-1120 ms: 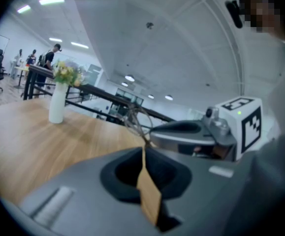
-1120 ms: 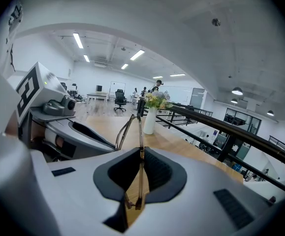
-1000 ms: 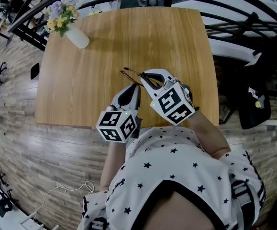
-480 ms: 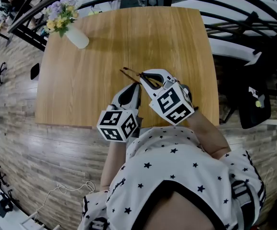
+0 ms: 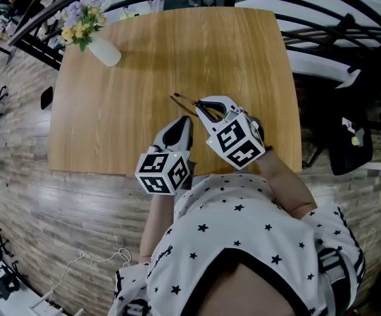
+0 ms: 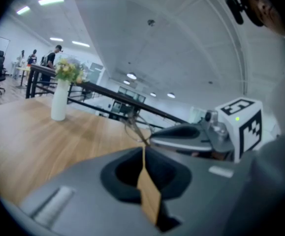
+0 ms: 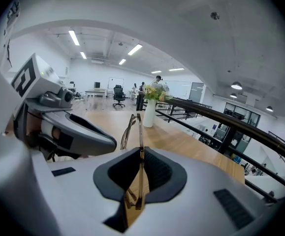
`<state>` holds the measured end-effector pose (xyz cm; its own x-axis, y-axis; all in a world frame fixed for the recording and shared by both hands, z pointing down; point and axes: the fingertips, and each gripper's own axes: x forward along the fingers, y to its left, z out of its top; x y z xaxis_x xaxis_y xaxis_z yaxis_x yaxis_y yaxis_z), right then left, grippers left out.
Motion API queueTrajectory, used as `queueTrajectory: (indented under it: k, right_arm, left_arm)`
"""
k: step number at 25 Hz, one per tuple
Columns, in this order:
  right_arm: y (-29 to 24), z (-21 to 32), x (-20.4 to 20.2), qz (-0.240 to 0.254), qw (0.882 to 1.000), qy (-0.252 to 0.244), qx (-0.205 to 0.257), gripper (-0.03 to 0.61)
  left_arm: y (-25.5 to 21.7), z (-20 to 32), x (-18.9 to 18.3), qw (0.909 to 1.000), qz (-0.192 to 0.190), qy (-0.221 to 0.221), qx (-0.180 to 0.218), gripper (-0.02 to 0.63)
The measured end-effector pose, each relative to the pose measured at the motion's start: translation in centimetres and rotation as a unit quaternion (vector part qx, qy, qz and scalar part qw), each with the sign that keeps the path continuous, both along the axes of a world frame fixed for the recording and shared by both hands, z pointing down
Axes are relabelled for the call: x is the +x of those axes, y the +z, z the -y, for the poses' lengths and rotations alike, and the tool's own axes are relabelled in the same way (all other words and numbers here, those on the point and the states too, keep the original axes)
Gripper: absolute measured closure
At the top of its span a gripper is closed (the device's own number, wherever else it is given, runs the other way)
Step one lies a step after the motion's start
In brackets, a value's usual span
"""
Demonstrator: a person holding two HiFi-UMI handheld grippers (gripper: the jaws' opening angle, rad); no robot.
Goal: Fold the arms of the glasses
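table (image 5: 111, 110): light wood | floor (image 5: 65, 209): grey planks | ceiling lights (image 7: 74, 37): on

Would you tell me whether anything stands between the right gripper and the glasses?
Nothing visible does: the right gripper is shut on an arm of the glasses, and the left gripper pinches them too.

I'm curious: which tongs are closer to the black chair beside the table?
Right. The right tongs are toward the black chair; the left tongs sit beyond them.

Left gripper (image 6: 143, 149) — tight on glasses (image 6: 133, 126)
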<state>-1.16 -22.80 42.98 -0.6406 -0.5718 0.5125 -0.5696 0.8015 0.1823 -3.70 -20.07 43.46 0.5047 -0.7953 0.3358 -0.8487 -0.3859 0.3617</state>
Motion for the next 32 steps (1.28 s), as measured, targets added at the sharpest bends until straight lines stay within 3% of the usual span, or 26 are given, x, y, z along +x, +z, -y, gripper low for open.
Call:
queueTrajectory:
  k: [7, 15, 32]
  right_arm:
    - [4.7, 1.3, 1.8, -0.058, 0.998, 0.011, -0.016, 0.558]
    - [10.6, 2.1, 2.4, -0.126, 0.991, -0.010, -0.038, 0.558]
    - [17.0, 3.1, 1.2, -0.211, 0.975, -0.049, -0.048, 0.558]
  left_arm:
    - [1.0, -0.2, -0.8, 0.9998, -0.004, -0.013, -0.013, 0.598]
    - [2.0, -0.4, -1.7, 0.9994, -0.008, -0.023, -0.026, 0.598]
    - [3.2, -0.6, -3.2, 0.9984, -0.008, -0.030, -0.047, 0.598]
